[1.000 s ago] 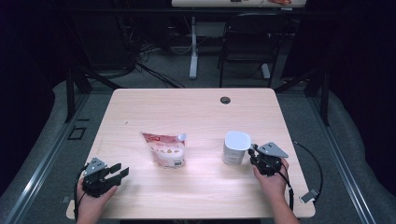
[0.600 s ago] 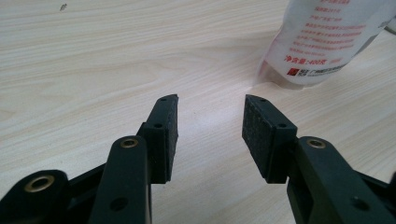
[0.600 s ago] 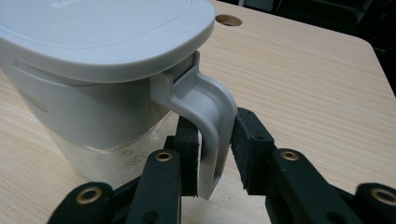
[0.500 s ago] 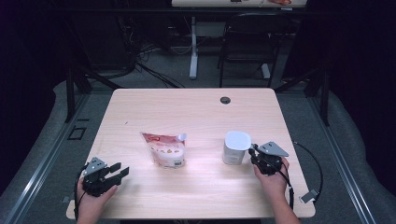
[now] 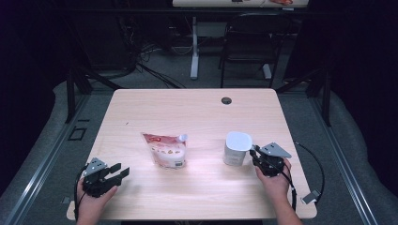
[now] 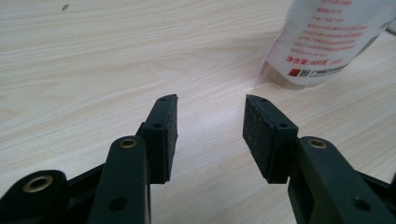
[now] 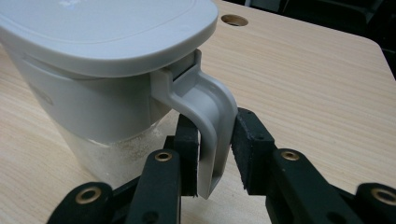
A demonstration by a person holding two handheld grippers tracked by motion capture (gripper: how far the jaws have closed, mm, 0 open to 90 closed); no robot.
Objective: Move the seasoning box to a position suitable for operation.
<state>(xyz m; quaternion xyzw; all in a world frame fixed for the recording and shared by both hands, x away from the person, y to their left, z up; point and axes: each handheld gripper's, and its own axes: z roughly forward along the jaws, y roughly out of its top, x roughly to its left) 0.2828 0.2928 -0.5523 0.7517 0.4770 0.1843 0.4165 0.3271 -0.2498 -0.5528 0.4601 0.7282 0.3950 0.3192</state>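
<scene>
A white lidded container (image 5: 237, 147) stands on the table at the front right. Its grey handle (image 7: 217, 140) sits between the pads of my right gripper (image 5: 255, 153) (image 7: 215, 119), which is shut on it from the right side. A red and white spouted pouch (image 5: 165, 150) lies flat near the table's middle. At the front left corner my left gripper (image 5: 121, 169) rests low over the wood, pointing toward the pouch (image 6: 327, 42). In the left gripper view my left gripper (image 6: 210, 100) is open, with bare table between its pads and the pouch well ahead.
The light wooden table (image 5: 187, 108) has a round cable hole (image 5: 226, 100) near its far edge. A dark chair (image 5: 248, 47) and a desk leg stand beyond it on the floor. A cable (image 5: 315, 164) loops off the table's right edge by my right hand.
</scene>
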